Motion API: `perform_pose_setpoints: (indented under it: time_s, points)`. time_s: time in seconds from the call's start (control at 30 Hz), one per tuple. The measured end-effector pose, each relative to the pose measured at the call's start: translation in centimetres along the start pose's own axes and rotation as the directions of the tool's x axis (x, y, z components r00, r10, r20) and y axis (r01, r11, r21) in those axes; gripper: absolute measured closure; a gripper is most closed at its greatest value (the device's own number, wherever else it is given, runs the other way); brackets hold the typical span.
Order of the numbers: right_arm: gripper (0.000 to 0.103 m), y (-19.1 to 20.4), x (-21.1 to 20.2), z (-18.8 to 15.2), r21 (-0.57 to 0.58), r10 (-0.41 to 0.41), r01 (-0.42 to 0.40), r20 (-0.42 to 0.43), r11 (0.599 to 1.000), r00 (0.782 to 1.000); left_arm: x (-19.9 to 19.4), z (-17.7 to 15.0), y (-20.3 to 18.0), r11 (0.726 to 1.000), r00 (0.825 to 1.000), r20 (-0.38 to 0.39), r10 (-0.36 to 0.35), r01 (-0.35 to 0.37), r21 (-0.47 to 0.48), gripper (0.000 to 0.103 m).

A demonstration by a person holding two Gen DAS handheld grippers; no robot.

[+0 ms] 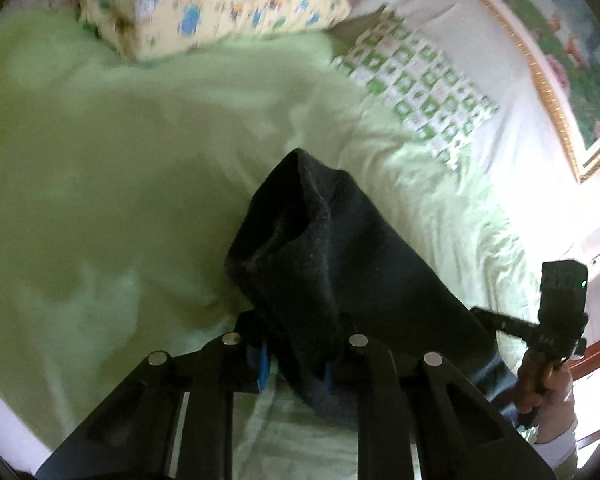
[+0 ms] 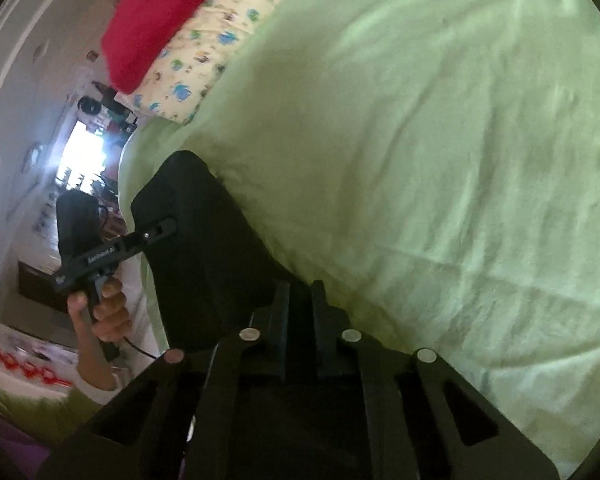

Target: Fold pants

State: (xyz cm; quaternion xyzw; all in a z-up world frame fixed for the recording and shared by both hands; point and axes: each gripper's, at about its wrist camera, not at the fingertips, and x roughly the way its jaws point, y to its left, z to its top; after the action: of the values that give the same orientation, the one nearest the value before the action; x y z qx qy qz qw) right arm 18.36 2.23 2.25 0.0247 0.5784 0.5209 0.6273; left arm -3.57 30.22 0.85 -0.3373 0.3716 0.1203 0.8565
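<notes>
Pants [image 1: 320,240] pinched in both tongs [image 1: 296,364] [image 2: 300,304] over bed [image 1: 100,180].

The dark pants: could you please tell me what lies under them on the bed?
Under the dark pants lies the light green bedsheet, showing all around them. The sheet directly beneath is covered. Both the left gripper and the right gripper are clamped on the fabric.

Both handheld grippers are matte black, each with paired linkage arms pinned by round silver rivets. The left gripper [image 1: 296,364] carries bright blue pads inside its fingers; seen from the other side, white lettering runs along its body and a black cable trails below its handle. The right gripper [image 2: 300,312] has plain dark fingers, and a green light glows on its camera block. Both wrists wear white cuffs.
</notes>
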Motion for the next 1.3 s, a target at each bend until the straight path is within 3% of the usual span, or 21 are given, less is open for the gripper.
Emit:
perform_pose_setpoints:
  time_s: [0.13,0.23,0.33,0.43,0.53,0.6,0.73,0.87,1.0,1.17,1.3]
  points:
    - [0.095,2.5,-2.0,1.3,-0.042,-0.048,0.055,0.136,0.998,0.989,-3.5,0.2,-0.4,0.999,0.996,0.093,-0.012,0.008,0.044,0.085]
    - [0.096,2.9,-1.4,2.0,-0.032,-0.052,0.059,0.189,0.998,0.981,-4.1,0.7,0.9,0.999,0.994,0.107,0.007,-0.012,0.045,0.085]
    - [0.096,3.2,1.2,2.1,-0.021,-0.074,0.080,0.195,0.997,0.978,-2.9,0.6,2.4,0.998,0.996,0.086,0.027,-0.031,0.047,0.085]
    - [0.095,2.8,3.9,1.7,-0.012,-0.165,0.171,0.186,0.985,0.968,-1.0,0.1,3.7,0.996,0.997,0.028,0.071,-0.072,0.055,0.082]
    - [0.094,1.5,4.7,1.2,0.070,-0.206,0.196,0.194,0.978,0.959,-2.3,-0.4,3.6,0.991,0.991,0.060,0.118,-0.121,0.063,0.069]
    - [0.093,1.2,3.0,0.4,0.121,-0.195,0.170,0.248,0.978,0.949,-3.4,-0.7,3.3,0.986,0.985,0.089,0.145,-0.152,0.069,0.062]
    - [0.092,2.2,-2.1,-2.6,0.144,-0.188,0.146,0.342,0.979,0.921,-5.8,-1.3,2.0,0.981,0.979,0.131,0.158,-0.170,0.090,0.062]
    - [0.090,2.7,-5.7,-6.3,0.171,-0.208,0.153,0.376,0.973,0.903,-7.0,-1.9,-0.5,0.984,0.985,0.141,0.104,-0.122,0.127,0.062]
    - [0.081,2.3,-8.0,-9.9,0.221,-0.241,0.164,0.389,0.961,0.889,-6.4,-2.8,-4.1,0.978,0.993,0.108,0.041,-0.062,0.200,0.058]
    - [0.071,1.7,-11.3,-14.8,0.287,-0.313,0.204,0.413,0.936,0.855,-3.5,-4.6,-10.0,0.947,0.999,0.000,-0.039,0.037,0.318,0.058]
    - [0.066,0.7,-14.0,-18.8,0.372,-0.363,0.204,0.431,0.905,0.826,-1.1,-6.7,-15.0,0.907,0.991,-0.090,-0.097,0.126,0.403,0.056]
